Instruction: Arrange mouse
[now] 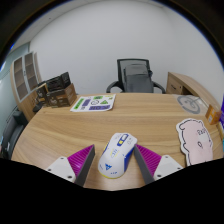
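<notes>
A white mouse (117,153) with blue and yellow markings lies lengthwise between my fingers, low over the wooden table (60,135). My gripper (115,158) is shut on the mouse, with the magenta pads (82,160) against its left and right sides. The mouse's front end sticks out beyond the fingertips. A pink pig-shaped mouse mat (196,140) lies on the table to the right of the fingers.
A white and green printed sheet (93,102) lies at the table's far side. A round grey item (188,102) sits at the far right. A black office chair (135,75) stands behind the table, and cluttered shelves (45,92) stand at the left.
</notes>
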Motion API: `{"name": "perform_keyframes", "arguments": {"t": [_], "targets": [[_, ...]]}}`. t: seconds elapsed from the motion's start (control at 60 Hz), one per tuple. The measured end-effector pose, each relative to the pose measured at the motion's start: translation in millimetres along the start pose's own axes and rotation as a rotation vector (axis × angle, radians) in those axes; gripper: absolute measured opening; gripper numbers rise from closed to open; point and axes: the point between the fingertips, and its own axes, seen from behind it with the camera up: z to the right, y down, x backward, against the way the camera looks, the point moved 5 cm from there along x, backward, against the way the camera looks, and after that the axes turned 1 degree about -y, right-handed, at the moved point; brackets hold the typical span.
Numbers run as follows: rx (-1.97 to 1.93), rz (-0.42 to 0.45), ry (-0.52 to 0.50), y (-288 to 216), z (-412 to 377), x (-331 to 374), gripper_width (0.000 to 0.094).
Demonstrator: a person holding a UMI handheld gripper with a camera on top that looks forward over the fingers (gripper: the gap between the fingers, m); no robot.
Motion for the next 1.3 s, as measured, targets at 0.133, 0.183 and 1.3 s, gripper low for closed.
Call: {"name": "perform_keyframes", "arguments": {"t": [0.133, 0.183, 1.3], "targets": [[-0.003, 0.012, -0.041, -13, -13, -17, 0.0826], [-0.005, 0.018, -0.058, -14, -16, -23, 0.0814], [-0.060, -0.157, 0.215, -41, 272, -4, 0.0428]]}}
